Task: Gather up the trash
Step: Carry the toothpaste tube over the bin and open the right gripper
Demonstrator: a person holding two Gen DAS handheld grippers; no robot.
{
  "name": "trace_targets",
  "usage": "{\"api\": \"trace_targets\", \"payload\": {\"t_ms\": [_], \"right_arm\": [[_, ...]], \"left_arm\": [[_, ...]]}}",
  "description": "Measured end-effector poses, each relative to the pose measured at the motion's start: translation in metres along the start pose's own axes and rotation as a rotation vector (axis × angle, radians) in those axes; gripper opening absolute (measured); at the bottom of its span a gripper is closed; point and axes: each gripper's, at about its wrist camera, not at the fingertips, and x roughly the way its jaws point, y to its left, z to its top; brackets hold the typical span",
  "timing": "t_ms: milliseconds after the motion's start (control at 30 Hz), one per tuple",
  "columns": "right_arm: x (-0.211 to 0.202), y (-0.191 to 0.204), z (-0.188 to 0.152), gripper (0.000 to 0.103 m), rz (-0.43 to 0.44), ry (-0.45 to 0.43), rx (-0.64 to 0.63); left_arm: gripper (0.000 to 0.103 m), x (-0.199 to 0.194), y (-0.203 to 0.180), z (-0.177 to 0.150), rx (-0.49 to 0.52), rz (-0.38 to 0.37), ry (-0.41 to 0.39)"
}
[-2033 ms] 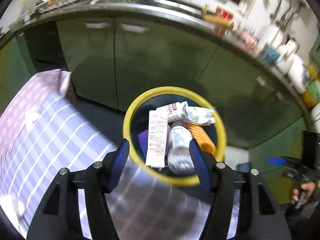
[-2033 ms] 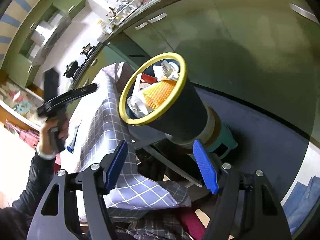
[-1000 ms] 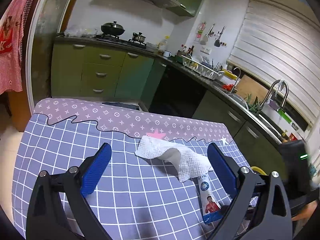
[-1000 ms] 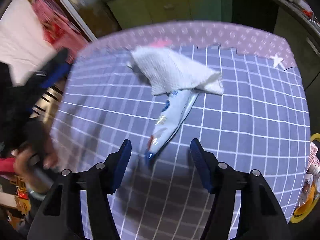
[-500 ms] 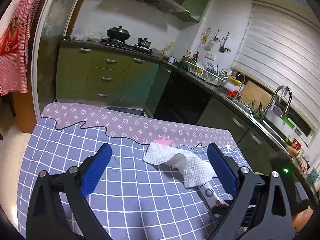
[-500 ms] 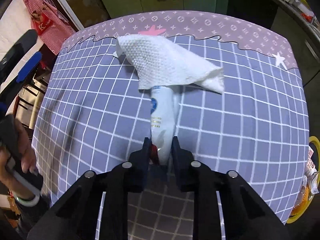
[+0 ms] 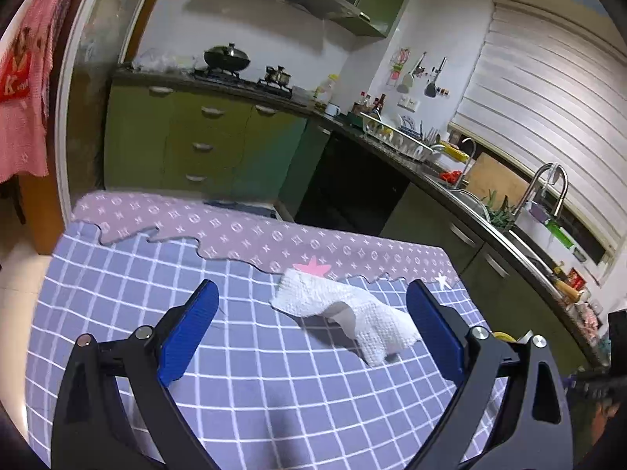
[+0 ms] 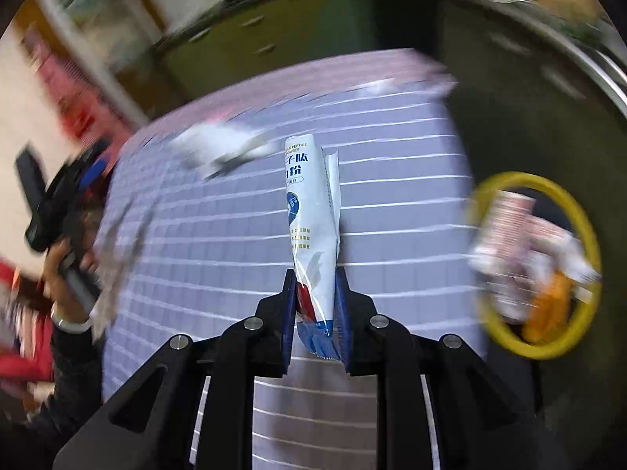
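My right gripper [image 8: 315,305] is shut on the lower end of a white and blue powder sachet [image 8: 311,211], which sticks up from the pads above the checked tablecloth [image 8: 219,235]. A yellow-rimmed bin [image 8: 576,211] full of wrappers stands to the right, beyond the table's edge. In the left wrist view, a crumpled white paper towel [image 7: 352,313] lies on the cloth [image 7: 250,372] between and beyond my open left gripper [image 7: 313,321], whose blue pads hold nothing. The same towel [image 8: 211,145] shows blurred in the right wrist view, at the far side of the table.
Green kitchen cabinets [image 7: 203,145] and a counter with a stove, dish rack and sink [image 7: 544,192] run behind and right of the table. A person's hand with the other gripper [image 8: 58,211] is at the left. The bin's rim [image 7: 503,337] peeks past the right finger.
The right gripper closed on the sachet, pulled it out from under the paper towel and swung it right toward the bin. The left gripper kept still and open.
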Motion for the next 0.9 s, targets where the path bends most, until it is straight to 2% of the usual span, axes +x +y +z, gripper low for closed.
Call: {"api": "trace_targets", "payload": {"t_ms": [100,233,400,467,533,667,800,900], "right_arm": [[-0.020,-0.066,0.002,0.019,-0.141,-0.026,0.118],[-0.021,-0.137,0.000,0.019,-0.249,0.013,0.248],[0.003,-0.184,0.005,0.020,-0.232,0.059,0.385],[0.010,-0.196,0.010,0.024,-0.224,0.062,0.424],[0.012,-0.204,0.012,0.038,-0.228,0.060,0.453],[-0.009,-0.197,0.005,0.047,-0.243,-0.018,0.435],[-0.039,-0.164,-0.029,0.063,-0.144,-0.111,0.385],[-0.046,-0.136,-0.064,0.063,-0.070,-0.132,0.348]], "left_arm": [[0.092,0.004,-0.003,-0.003,-0.011,-0.026,0.027],[0.092,0.010,-0.012,-0.009,0.037,0.000,0.037],[0.092,0.015,-0.016,-0.014,0.060,-0.004,0.059],[0.092,0.016,-0.018,-0.014,0.071,-0.002,0.061],[0.092,0.017,-0.019,-0.014,0.082,0.001,0.061],[0.093,0.019,-0.022,-0.015,0.097,-0.002,0.070],[0.096,0.025,-0.025,-0.019,0.103,-0.021,0.107],[0.096,0.034,-0.031,-0.025,0.122,-0.020,0.145]]}}
